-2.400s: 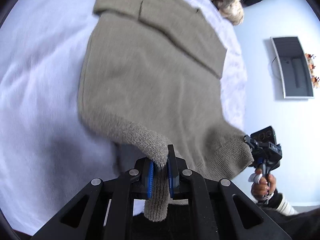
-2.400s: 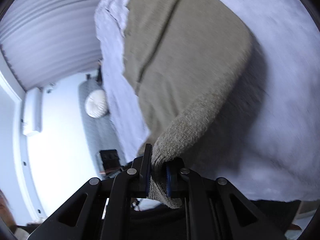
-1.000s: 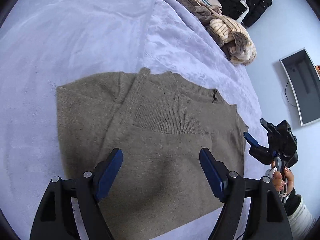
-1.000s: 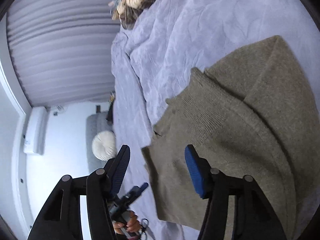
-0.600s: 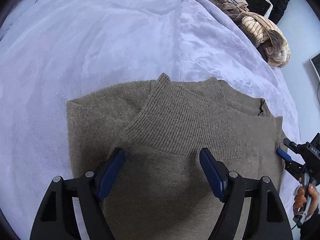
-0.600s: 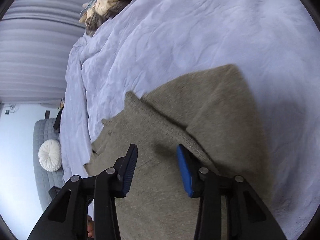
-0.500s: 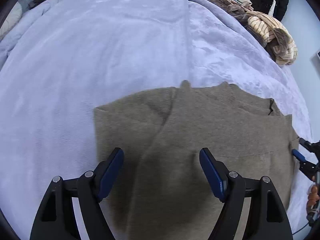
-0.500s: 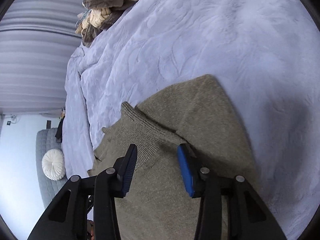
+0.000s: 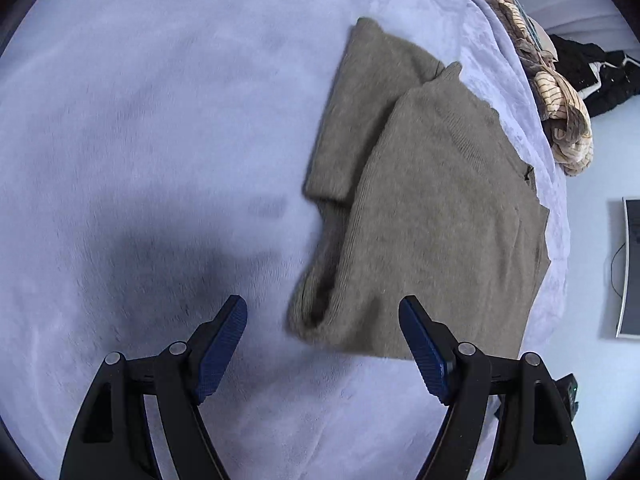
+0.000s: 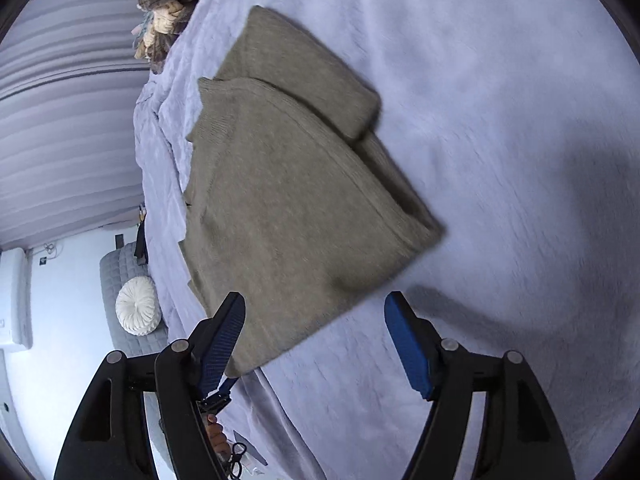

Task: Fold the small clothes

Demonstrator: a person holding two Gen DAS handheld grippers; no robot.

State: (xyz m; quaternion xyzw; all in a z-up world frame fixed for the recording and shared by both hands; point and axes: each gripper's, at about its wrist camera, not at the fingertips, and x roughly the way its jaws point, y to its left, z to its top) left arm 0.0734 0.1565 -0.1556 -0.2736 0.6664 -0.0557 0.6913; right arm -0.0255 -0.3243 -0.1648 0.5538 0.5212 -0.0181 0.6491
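Observation:
An olive-brown knit sweater (image 9: pixel 432 208) lies folded on the lavender bedspread (image 9: pixel 140 120), its hem layer on top and a folded sleeve sticking out at its far side. My left gripper (image 9: pixel 323 344) is open and empty, just short of the fold's near corner. In the right wrist view the sweater (image 10: pixel 288 200) lies flat, and my right gripper (image 10: pixel 314 336) is open and empty at its near edge, not touching it.
A heap of striped and beige clothes (image 9: pixel 560 120) lies at the far edge of the bed, also in the right wrist view (image 10: pixel 168 0). Dark clothes (image 9: pixel 592 72) lie beyond. A monitor (image 9: pixel 630 268) hangs on the wall. A grey couch with a round cushion (image 10: pixel 138 312) stands beside the bed.
Both grippers held the sweater's hem, carried it over the body, let go and opened. They have since pulled back and turned, so the folded sweater now sits further ahead.

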